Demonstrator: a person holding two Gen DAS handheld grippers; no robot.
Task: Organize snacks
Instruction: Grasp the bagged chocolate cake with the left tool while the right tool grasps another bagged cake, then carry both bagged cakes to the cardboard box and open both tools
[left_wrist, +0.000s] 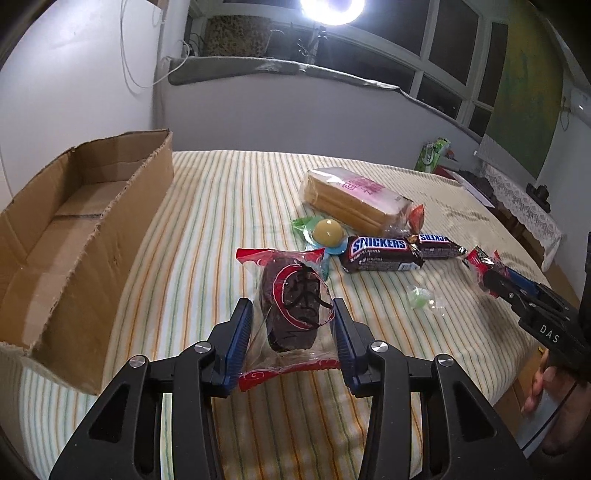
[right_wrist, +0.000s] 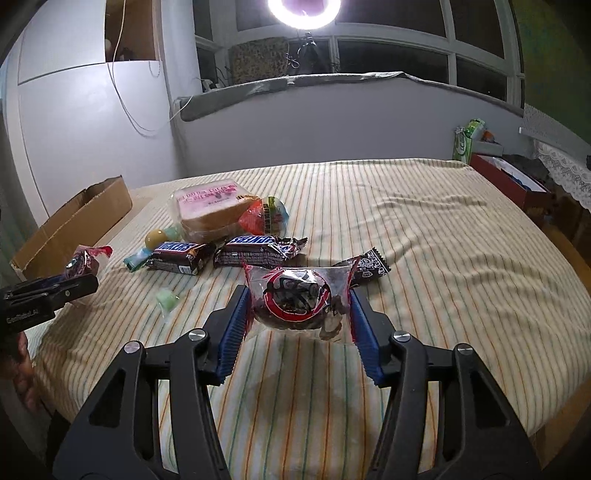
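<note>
My left gripper (left_wrist: 292, 317) is shut on a red-and-clear packet with a dark cake (left_wrist: 291, 306) and holds it above the striped bed; it also shows in the right wrist view (right_wrist: 86, 260). My right gripper (right_wrist: 298, 312) is shut on a like packet of dark cake (right_wrist: 299, 301), seen from the left wrist view at the right (left_wrist: 484, 269). On the bed lie two Snickers bars (left_wrist: 380, 253) (left_wrist: 437, 245), a bread pack (left_wrist: 354, 197), a yellow ball candy (left_wrist: 328, 230) and a green jelly cup (left_wrist: 419, 297). An open cardboard box (left_wrist: 74, 236) stands at the left.
A dark wrapped snack (right_wrist: 369, 266) lies behind my right gripper. A round colourful packet (right_wrist: 273, 216) leans on the bread. A red box (right_wrist: 513, 184) and green carton (right_wrist: 467, 140) stand past the bed's right edge. A ring light (right_wrist: 303, 11) shines at the window.
</note>
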